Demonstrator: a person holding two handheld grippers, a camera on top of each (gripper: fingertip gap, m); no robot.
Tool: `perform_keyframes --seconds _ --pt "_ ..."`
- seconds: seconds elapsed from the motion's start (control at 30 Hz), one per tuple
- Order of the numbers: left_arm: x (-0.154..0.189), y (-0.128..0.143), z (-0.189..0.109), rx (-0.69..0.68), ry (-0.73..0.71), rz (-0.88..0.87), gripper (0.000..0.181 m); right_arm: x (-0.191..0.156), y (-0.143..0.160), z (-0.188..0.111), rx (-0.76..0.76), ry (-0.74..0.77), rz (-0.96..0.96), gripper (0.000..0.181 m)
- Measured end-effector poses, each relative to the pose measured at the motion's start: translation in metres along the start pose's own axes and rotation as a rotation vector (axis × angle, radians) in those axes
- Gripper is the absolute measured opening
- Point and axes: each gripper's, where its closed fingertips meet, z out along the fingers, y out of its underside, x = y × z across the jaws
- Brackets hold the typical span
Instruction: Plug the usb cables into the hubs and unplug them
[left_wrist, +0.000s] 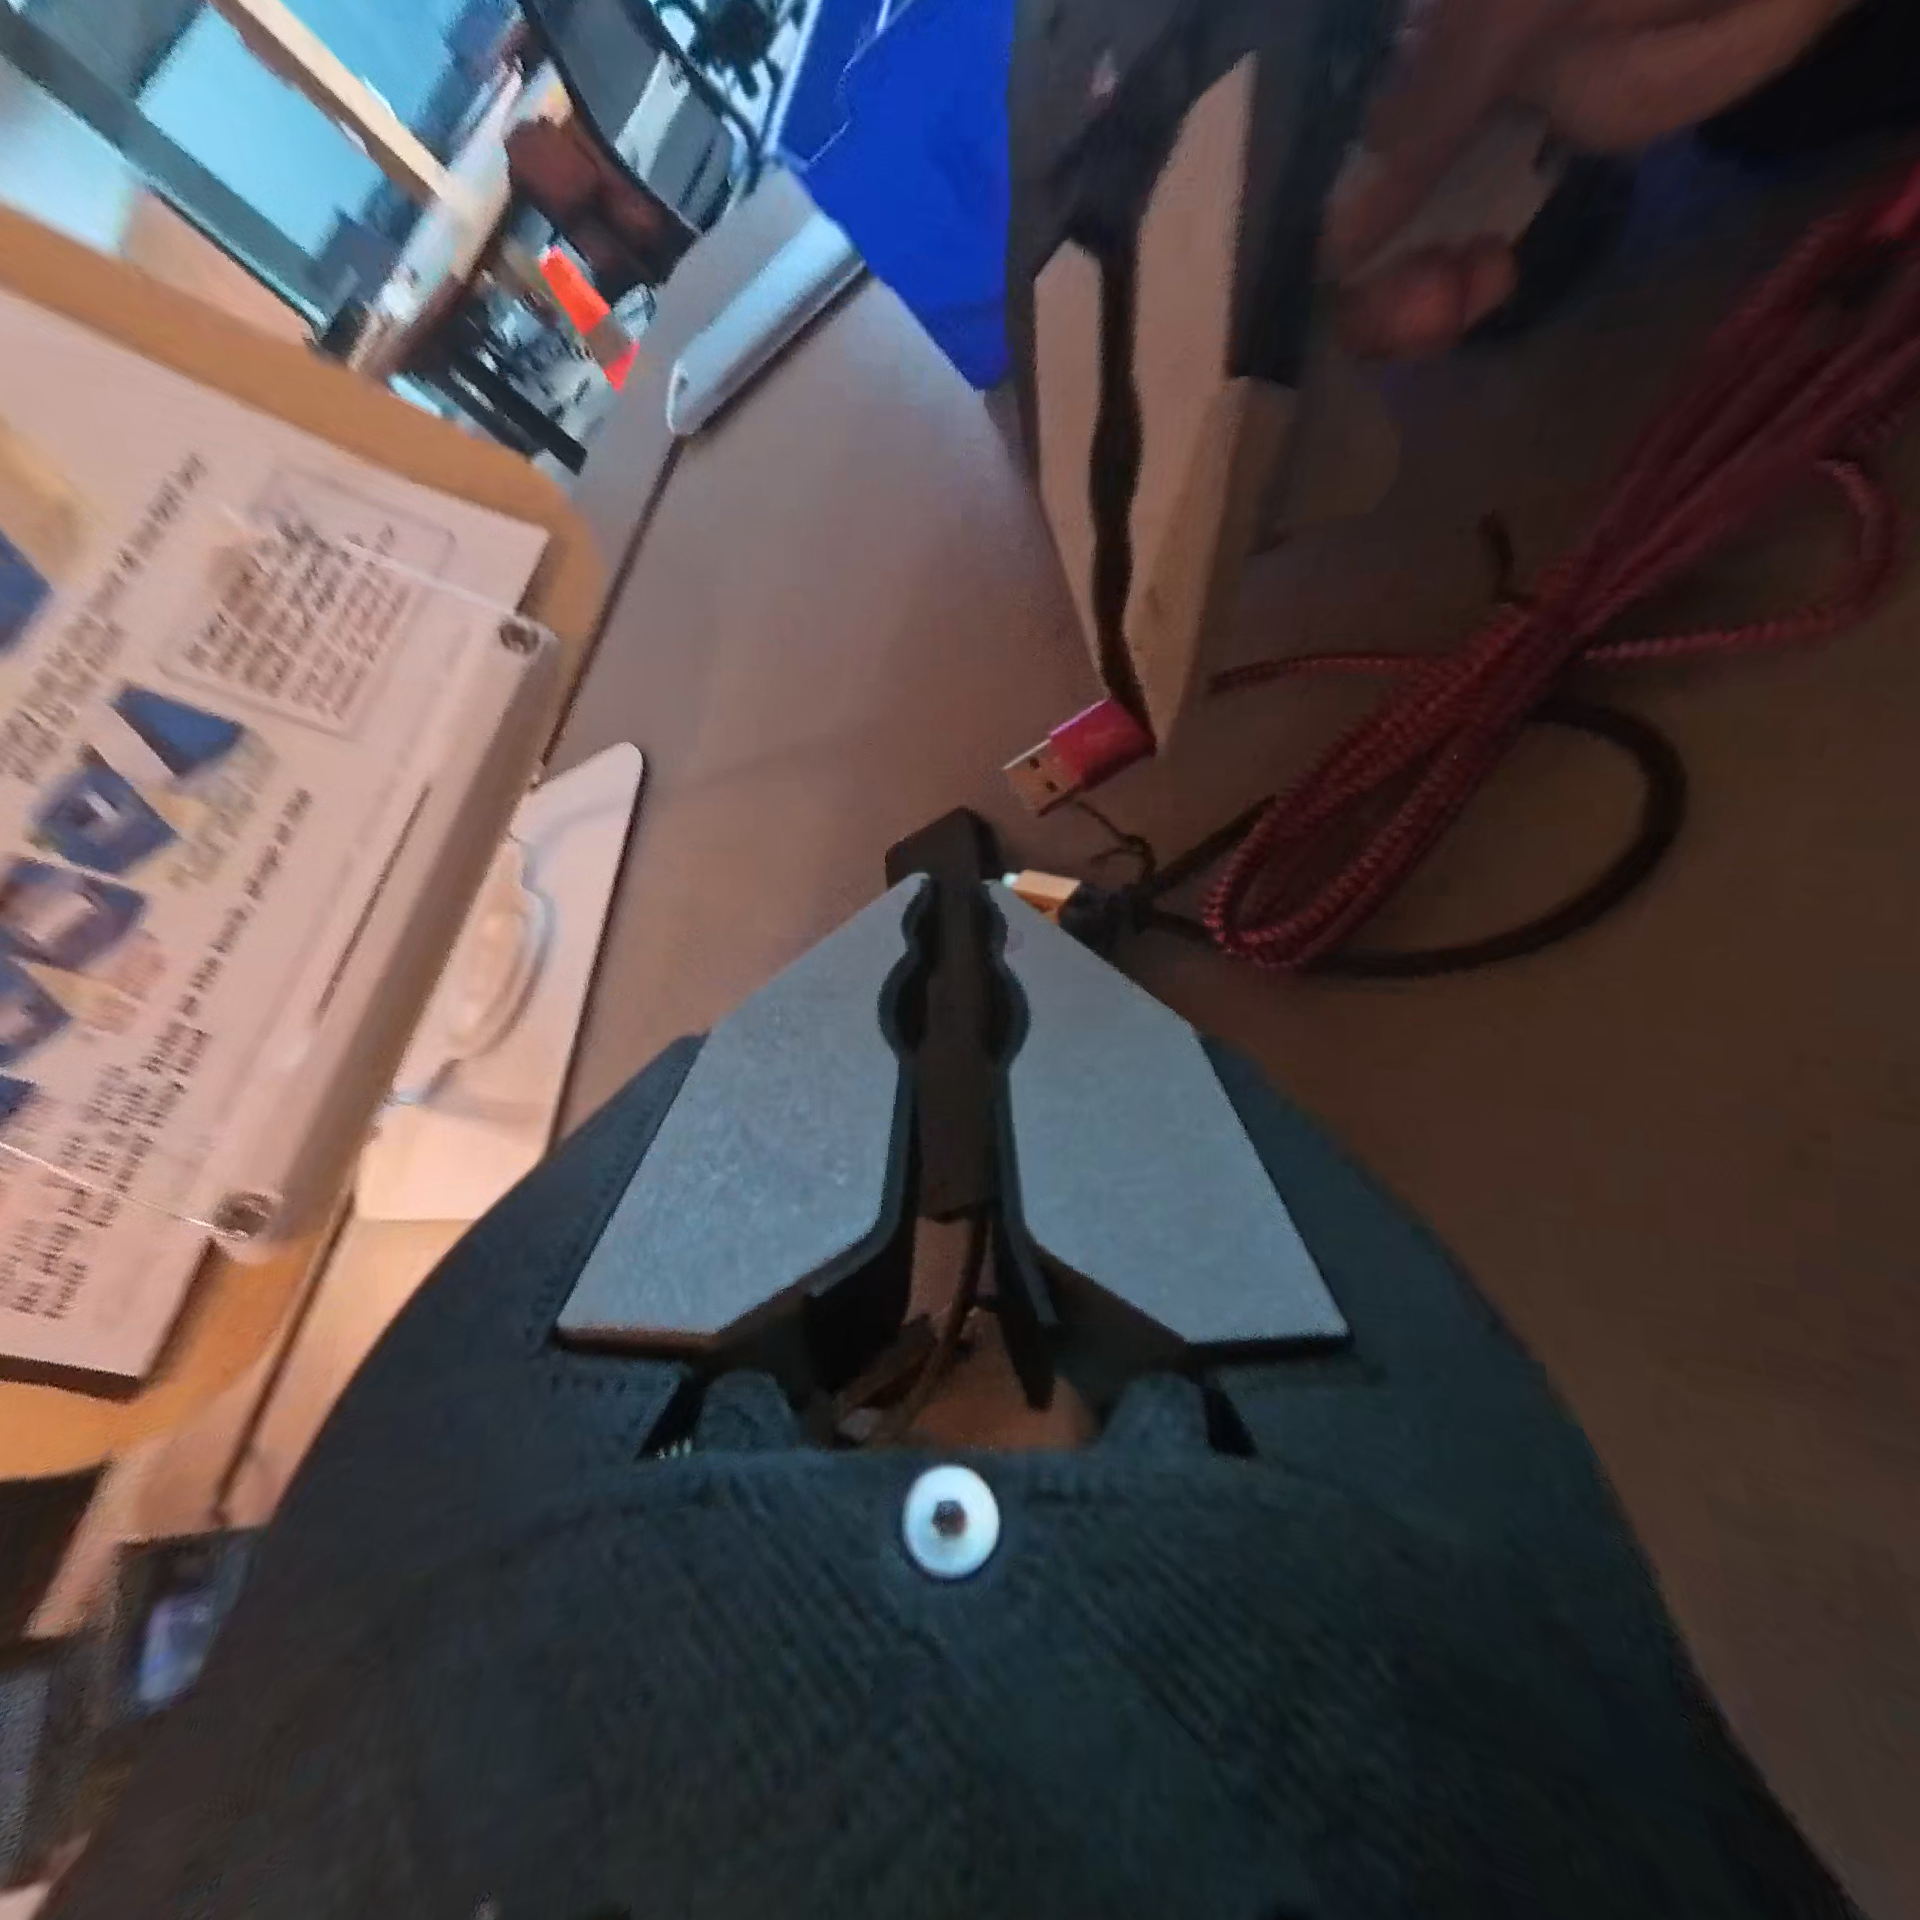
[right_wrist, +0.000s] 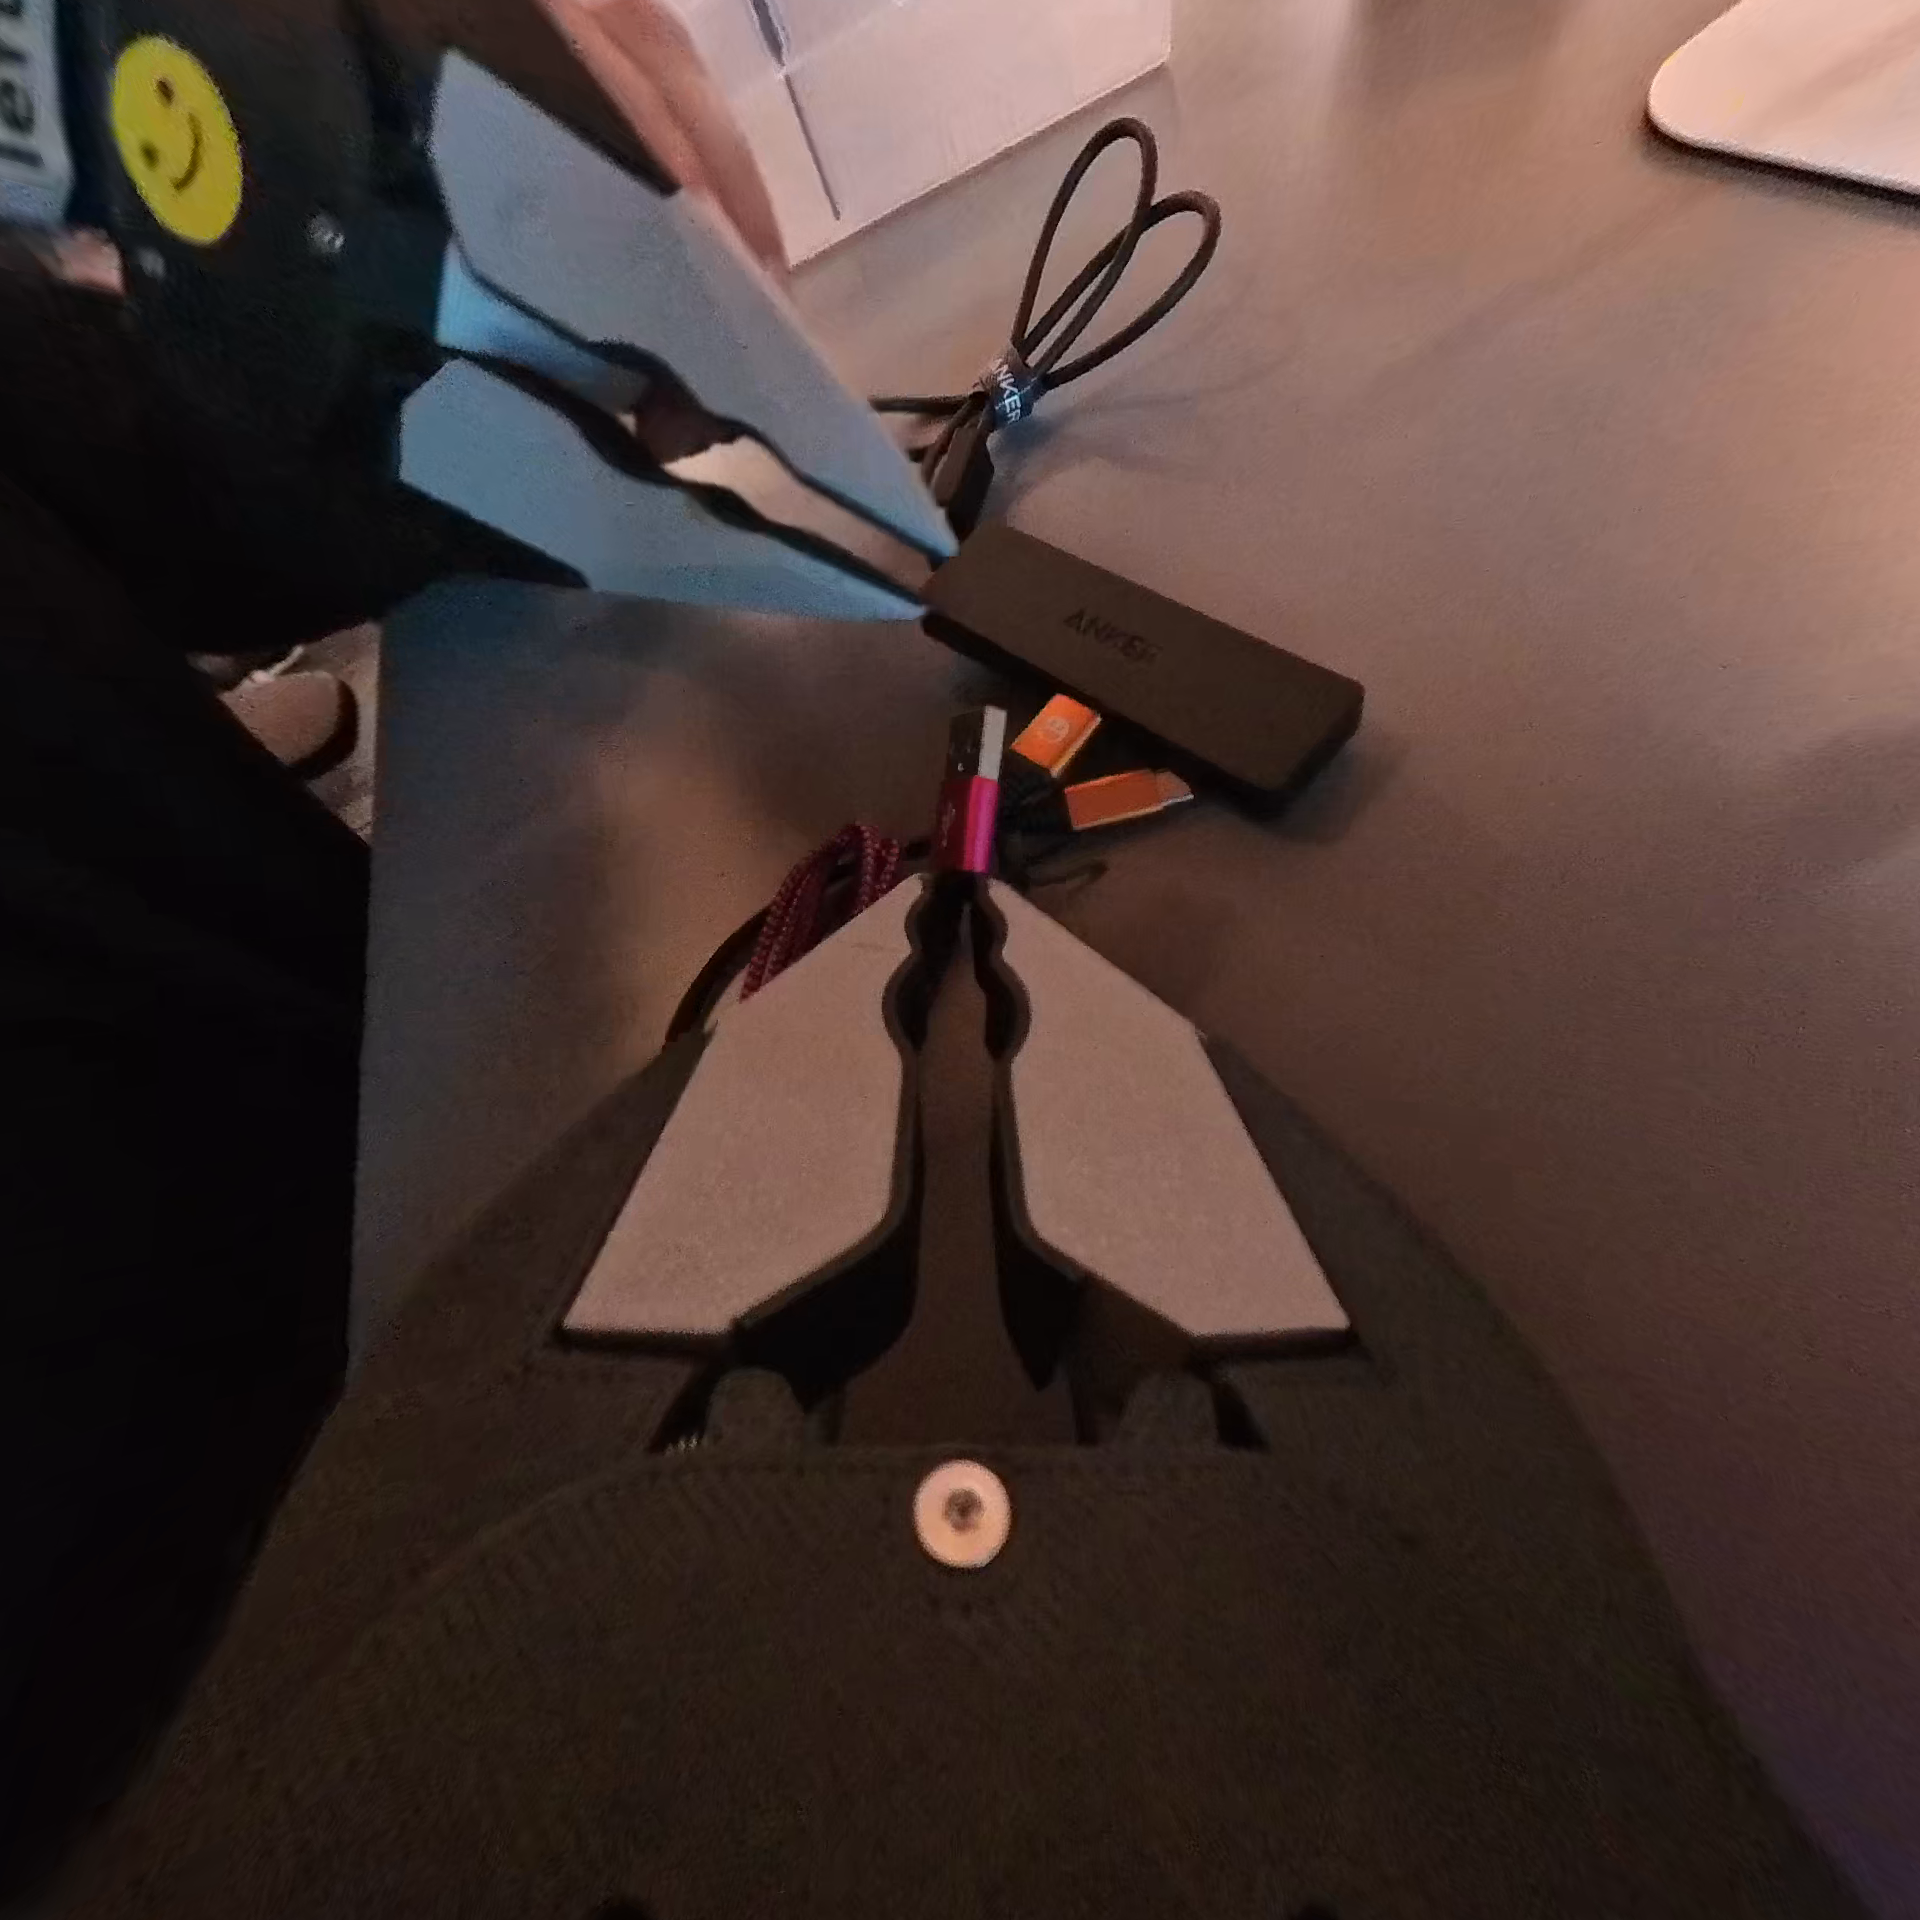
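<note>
My left hand-held gripper (right_wrist: 940, 582) is clamped on the near end of the black hub (right_wrist: 1143, 649) to pin it to the counter (right_wrist: 1558, 468), while my right hand-held gripper (right_wrist: 961, 883) pinches the red plug (right_wrist: 971, 795), metal tip aimed at the hub's side. Two orange plugs (right_wrist: 1081, 764) crowd that side, leaving only a narrow gap, though the counter is open to the right.

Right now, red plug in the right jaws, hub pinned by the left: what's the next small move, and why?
Probably ease the right gripper forward and slightly right, aiming the red USB plug at the black hub. The plug's metal tip sits just short of the hub's port side, beside the orange plugs. The left gripper clamps the hub's end, so it should hold steady.
</note>
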Motion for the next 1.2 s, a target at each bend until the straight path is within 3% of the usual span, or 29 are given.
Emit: perform_keyframes --seconds 0.23,0.43,0.9,1.13,1.2 --pt "-0.012 0.006 -0.001 0.000 -0.005 -0.102 0.005 -0.003 -0.004 0.006 0.008 0.040 -0.114 0.003" --pt "-0.005 -0.004 -0.002 0.021 0.006 -0.091 0.004 -0.005 -0.012 0.000 0.052 0.072 -0.151 0.003" --pt "-0.010 0.013 0.009 -0.035 -0.037 -0.058 0.010 -0.009 -0.034 -0.018 0.236 0.016 -0.139 0.002" --pt "-0.004 0.007 0.008 -0.026 -0.021 -0.010 0.033 -0.028 -0.033 -0.009 0.210 -0.159 -0.067 0.002" --pt "-0.006 0.006 0.007 -0.032 -0.060 0.066 0.039 -0.023 -0.030 -0.004 0.176 -0.135 -0.051 0.002"
